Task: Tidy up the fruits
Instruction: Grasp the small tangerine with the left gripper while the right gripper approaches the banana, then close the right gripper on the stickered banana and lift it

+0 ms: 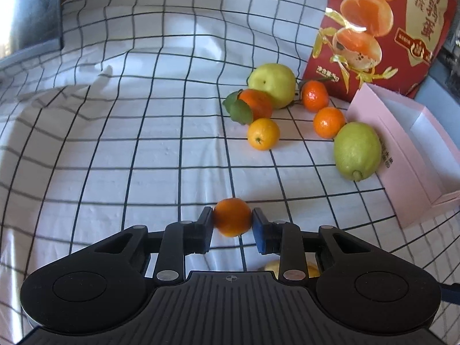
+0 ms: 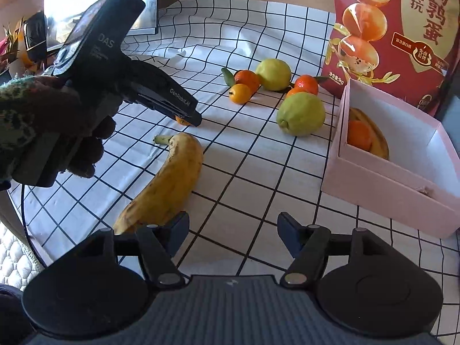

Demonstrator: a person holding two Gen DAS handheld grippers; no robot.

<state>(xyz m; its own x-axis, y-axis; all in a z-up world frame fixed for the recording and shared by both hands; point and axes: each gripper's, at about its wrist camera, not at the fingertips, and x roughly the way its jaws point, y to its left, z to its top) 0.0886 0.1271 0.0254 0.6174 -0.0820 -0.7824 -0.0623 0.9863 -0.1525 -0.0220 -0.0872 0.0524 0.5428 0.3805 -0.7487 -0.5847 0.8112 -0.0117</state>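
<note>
Your left gripper holds a small orange — both pads squeeze its sides, low over the checked cloth. The orange is round, bright and a bit blurry. To its left the cloth is bare and wide, with a few soft folds, so there is lots of room that way.

Your right gripper holds nothing. Its jaws stand about half open over bare white squares. A spotty yellow banana lies just beside its left finger, and that finger covers the banana's near end, so you cannot tell if they touch.

The pink box sits at the right, with its near corner close to your right gripper — inside are an orange and a banana. Behind it stands a red bag. Between the box and the far cloth lie two green-yellow lemons and some more oranges, bunched close.
</note>
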